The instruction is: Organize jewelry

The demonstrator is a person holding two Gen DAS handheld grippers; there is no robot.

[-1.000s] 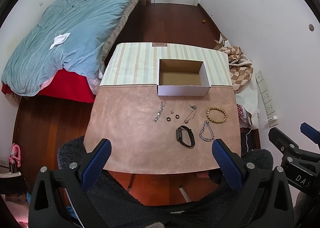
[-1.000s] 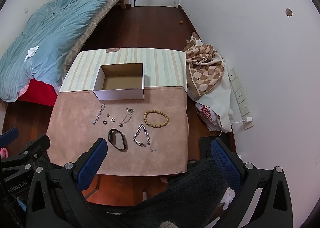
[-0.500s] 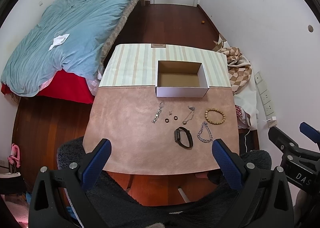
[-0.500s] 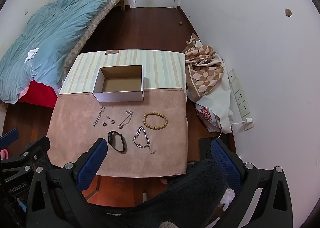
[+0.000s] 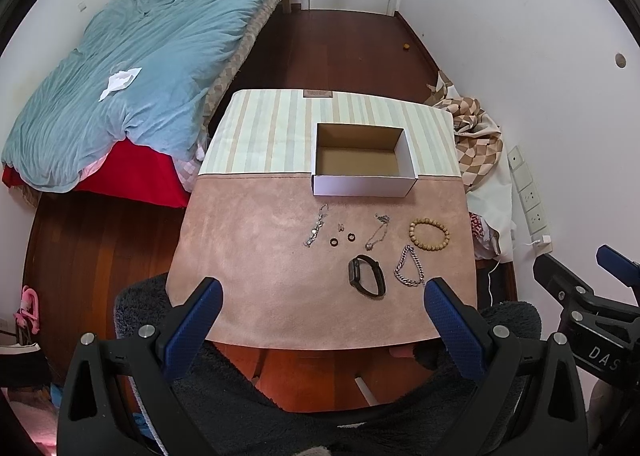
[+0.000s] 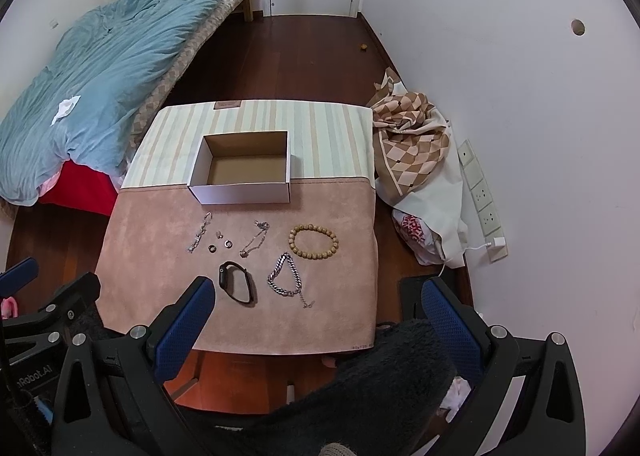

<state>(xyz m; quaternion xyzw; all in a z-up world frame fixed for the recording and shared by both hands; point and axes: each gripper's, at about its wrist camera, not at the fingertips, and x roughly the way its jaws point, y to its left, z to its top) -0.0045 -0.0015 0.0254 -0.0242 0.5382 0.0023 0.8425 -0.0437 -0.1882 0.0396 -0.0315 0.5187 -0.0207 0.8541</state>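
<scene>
An open, empty white cardboard box [image 5: 362, 186] [image 6: 240, 192] stands mid-table. In front of it on the pink mat lie a thin silver chain [image 5: 316, 225] [image 6: 199, 232], two small rings [image 5: 342, 239] [image 6: 219, 246], a pendant necklace [image 5: 377, 231] [image 6: 254, 240], a wooden bead bracelet [image 5: 429, 233] [image 6: 313, 243], a chunky silver chain [image 5: 409, 267] [image 6: 286, 276] and a black watch band [image 5: 366, 276] [image 6: 237, 282]. My left gripper [image 5: 320, 320] and right gripper [image 6: 316, 320] are both open and empty, held high above the table's near edge.
The table [image 5: 260, 240] has a striped cloth at the back. A bed with a blue duvet [image 5: 132, 68] is to the left. A checked cloth and bags [image 6: 416, 160] lie right of the table by the wall. A dark fuzzy seat [image 5: 320, 396] is below me.
Both grippers have drawn back and up slightly, so the table looks a little smaller. Nothing on the table has moved.
</scene>
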